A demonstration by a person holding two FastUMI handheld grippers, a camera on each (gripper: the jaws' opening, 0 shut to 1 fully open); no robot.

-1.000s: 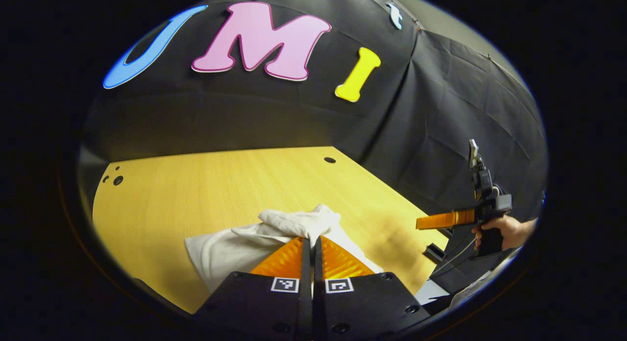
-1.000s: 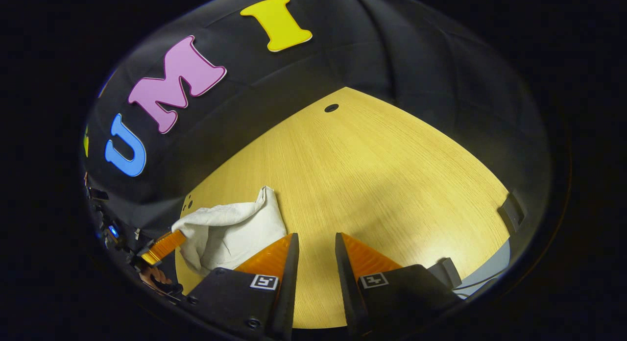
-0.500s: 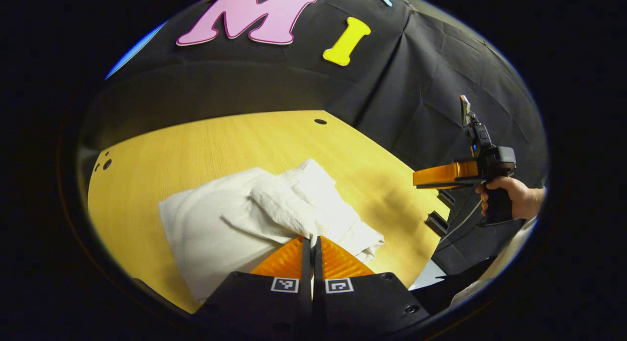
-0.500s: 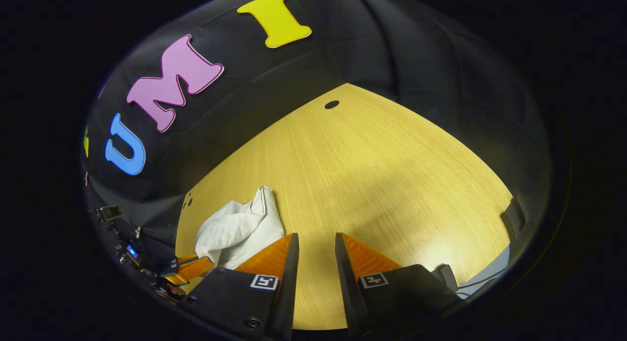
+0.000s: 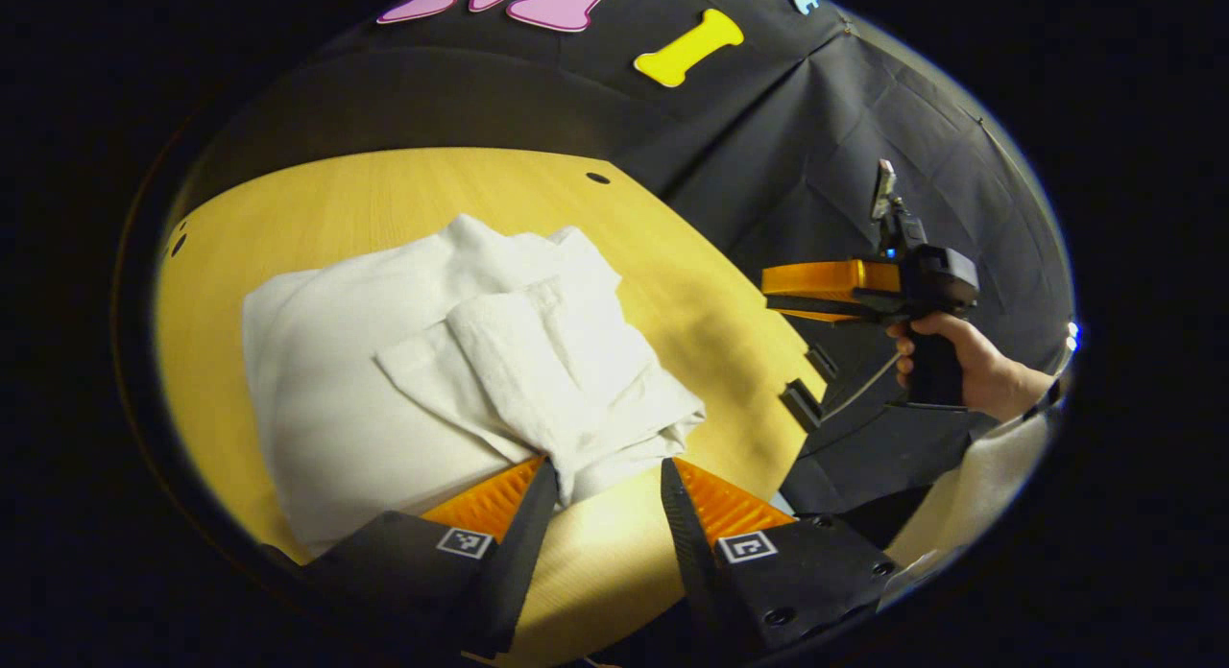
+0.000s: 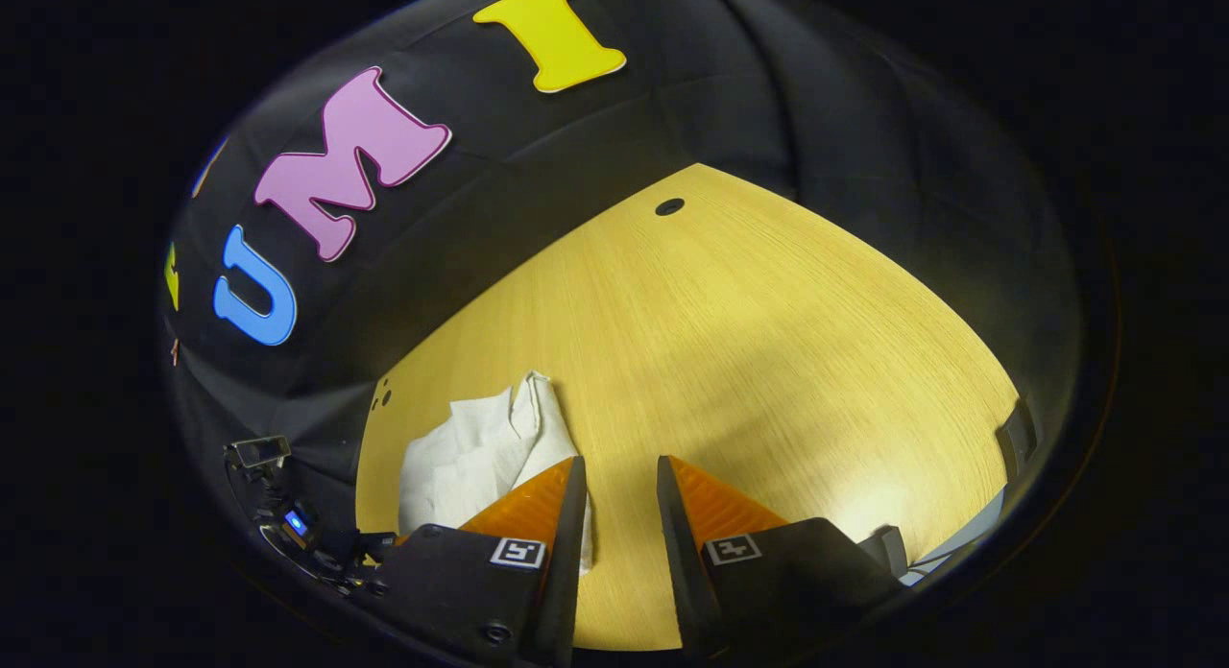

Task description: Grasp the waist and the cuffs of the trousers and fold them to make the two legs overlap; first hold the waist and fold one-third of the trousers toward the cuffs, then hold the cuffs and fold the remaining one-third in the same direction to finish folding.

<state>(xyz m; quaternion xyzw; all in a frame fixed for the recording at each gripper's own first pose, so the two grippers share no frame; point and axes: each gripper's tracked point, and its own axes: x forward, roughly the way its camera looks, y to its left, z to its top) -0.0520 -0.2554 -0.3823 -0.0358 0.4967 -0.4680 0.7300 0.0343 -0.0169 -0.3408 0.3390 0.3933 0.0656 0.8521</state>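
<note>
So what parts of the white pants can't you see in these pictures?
- Left gripper view: the near edge of the trousers is hidden behind the left gripper, whose jaws stand open.
- Left gripper view: waist and cuffs cannot be told apart, because the bundled folds cover each other.
- Right gripper view: only a corner of the trousers shows; the right gripper, open and holding nothing, covers the rest.
</note>
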